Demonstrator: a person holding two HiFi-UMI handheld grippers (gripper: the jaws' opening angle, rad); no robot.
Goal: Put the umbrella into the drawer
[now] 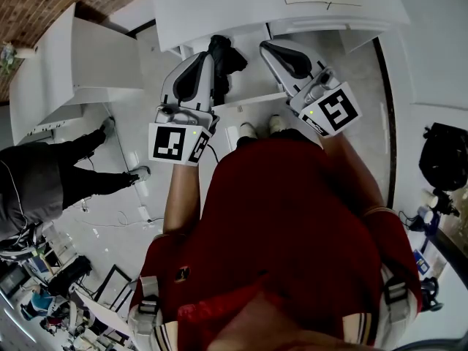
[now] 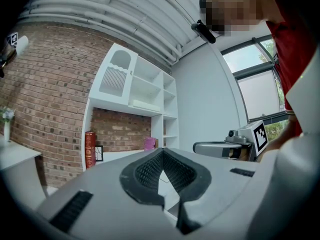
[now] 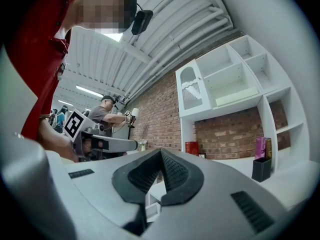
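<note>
In the head view a black folded umbrella (image 1: 226, 61) lies between my two grippers, just under the edge of the white desk (image 1: 241, 6). A thin white edge (image 1: 252, 100), perhaps a drawer's front, runs below it; I cannot tell whether the umbrella rests inside. My left gripper (image 1: 207, 55) is right beside the umbrella, shut and holding nothing (image 2: 161, 153). My right gripper (image 1: 269, 48) is a little to the umbrella's right, its jaws also shut with nothing between them (image 3: 161, 152). Neither gripper view shows the umbrella.
A white shelf unit (image 1: 73, 79) stands at the left against a brick wall (image 2: 45, 84), with a red book (image 2: 90, 149) and a black box (image 3: 261, 169) on its counter. Another person in dark clothes (image 1: 44, 181) stands at the left. A black bag (image 1: 446, 156) sits at the right.
</note>
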